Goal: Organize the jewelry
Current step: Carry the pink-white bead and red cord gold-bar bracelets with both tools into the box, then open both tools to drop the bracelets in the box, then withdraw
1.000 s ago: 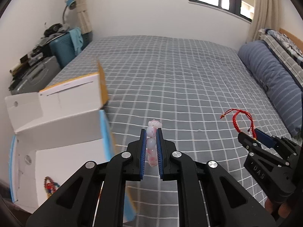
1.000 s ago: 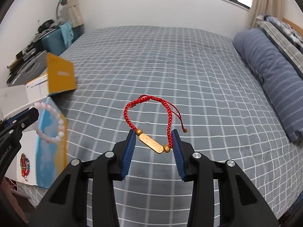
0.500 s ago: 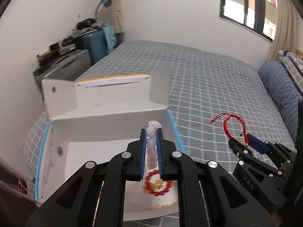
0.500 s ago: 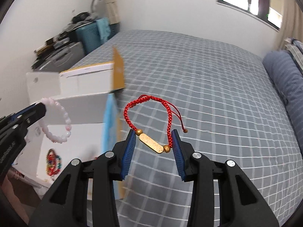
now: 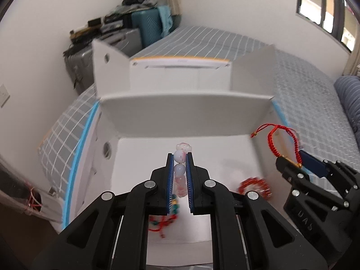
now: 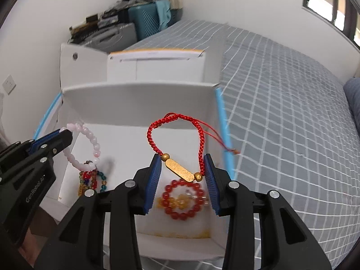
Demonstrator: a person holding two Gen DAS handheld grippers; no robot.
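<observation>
Up front, two bracelets hang in the air above an open white box [image 6: 139,103] that sits at the corner of a bed [image 6: 281,94] with a grey checked cover. The pink bead bracelet [image 6: 84,148] is pinched between the jaws of the left gripper [image 5: 180,159], which are pressed nearly together on its beads. The red cord bracelet [image 6: 177,144], with its gold bar and two gold beads, sits crosswise between the blue pads of the right gripper [image 6: 182,168], whose jaws stand partly spread and clamp the bar's ends.

From the left wrist, the pink beads appear only edge-on, as a short stack between the pads, while the right wrist view shows the whole pink loop hanging from the left gripper's tip. The red cord bracelet is seen whole and close from the right wrist; from the left wrist it is small, a loop standing up from the right gripper at the right edge, above the box's right wall.

Inside the box, the right wrist view shows a ring of red and amber beads [image 6: 183,199] lying on the white floor directly under the right gripper, and a multicoloured bead strand [image 6: 92,178] near the left wall under the pink loop. The left wrist view gives both only blurred and partly hidden behind its own fingers.

Beyond the box, suitcases [image 6: 144,20] and clutter stand against the wall.
</observation>
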